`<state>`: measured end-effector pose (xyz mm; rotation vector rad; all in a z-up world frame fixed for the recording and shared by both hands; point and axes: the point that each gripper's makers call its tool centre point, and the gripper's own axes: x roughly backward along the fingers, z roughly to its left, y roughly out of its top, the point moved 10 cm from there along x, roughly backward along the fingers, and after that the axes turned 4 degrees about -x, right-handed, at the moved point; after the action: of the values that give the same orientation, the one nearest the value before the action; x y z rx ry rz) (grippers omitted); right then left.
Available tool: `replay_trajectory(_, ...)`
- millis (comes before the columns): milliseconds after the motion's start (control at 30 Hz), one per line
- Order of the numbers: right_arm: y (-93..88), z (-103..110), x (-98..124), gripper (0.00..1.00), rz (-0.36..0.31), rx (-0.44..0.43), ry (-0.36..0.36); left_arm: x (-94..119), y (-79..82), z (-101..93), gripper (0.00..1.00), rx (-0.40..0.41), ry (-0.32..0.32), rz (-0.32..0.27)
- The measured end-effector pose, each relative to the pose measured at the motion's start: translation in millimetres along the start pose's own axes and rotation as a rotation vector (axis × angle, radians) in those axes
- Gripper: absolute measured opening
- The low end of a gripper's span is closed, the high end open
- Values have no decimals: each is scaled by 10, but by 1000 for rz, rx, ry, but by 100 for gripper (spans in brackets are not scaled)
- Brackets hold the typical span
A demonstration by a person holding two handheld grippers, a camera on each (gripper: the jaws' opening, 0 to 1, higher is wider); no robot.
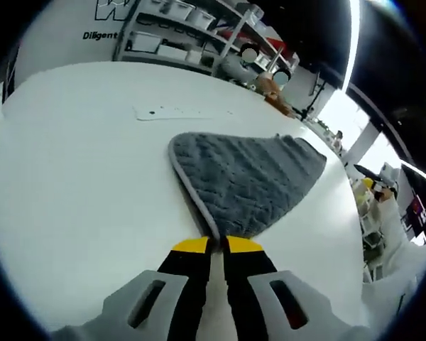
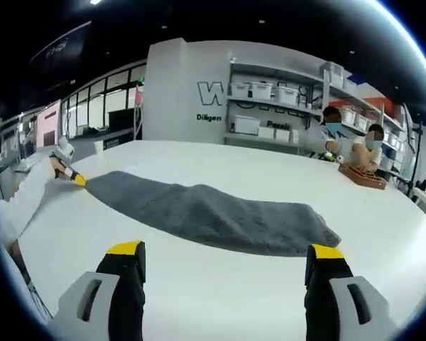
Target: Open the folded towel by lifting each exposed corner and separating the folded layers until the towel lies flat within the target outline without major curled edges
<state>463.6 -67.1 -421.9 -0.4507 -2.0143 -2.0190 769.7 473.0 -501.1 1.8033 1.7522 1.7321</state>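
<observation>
A grey quilted towel (image 1: 248, 174) with a pale hem lies on the white table (image 1: 71, 163), narrowing to a corner at my left gripper (image 1: 217, 245), whose yellow-tipped jaws are shut on that corner. In the right gripper view the same towel (image 2: 213, 209) stretches across the table as a long grey band. Its far left corner is pinched by the left gripper (image 2: 77, 178), held by a person's white sleeve. My right gripper (image 2: 224, 252) stands open near the table's front, short of the towel, with nothing between its jaws.
A thin white strip (image 1: 174, 111) with dark dots lies on the table beyond the towel. Shelves with white bins (image 2: 270, 106) line the back wall. Two seated people (image 2: 351, 142) and a wooden item (image 2: 362, 177) are at the far right.
</observation>
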Motion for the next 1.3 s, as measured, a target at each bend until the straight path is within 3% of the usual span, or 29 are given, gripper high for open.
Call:
replay_trajectory(167, -3, 40, -3, 94, 1, -2, 10, 68, 59, -25, 24, -16, 28, -5)
replay_trajectory(333, -5, 90, -22, 94, -3, -5, 27, 226, 213, -186, 30, -71, 4, -81)
replay_trajectory(433, -5, 121, -40, 94, -2, -2, 40, 328, 337, -274, 37, -140, 24, -126)
replay_trajectory(567, 1, 144, -50, 94, -4, -2, 50, 416, 425, -371, 54, -212, 65, -124)
replay_trajectory(667, 6, 157, -55, 94, -4, 0, 55, 476, 464, -444, 60, -251, 79, -113)
replay_trajectory(1033, 19, 242, -51, 96, 20, 9, 51, 799, 600, -787, 92, -362, 104, -187)
replay_trajectory(1300, 43, 316, -84, 97, 28, 22, 74, 926, 574, -919, 100, -416, 114, -172)
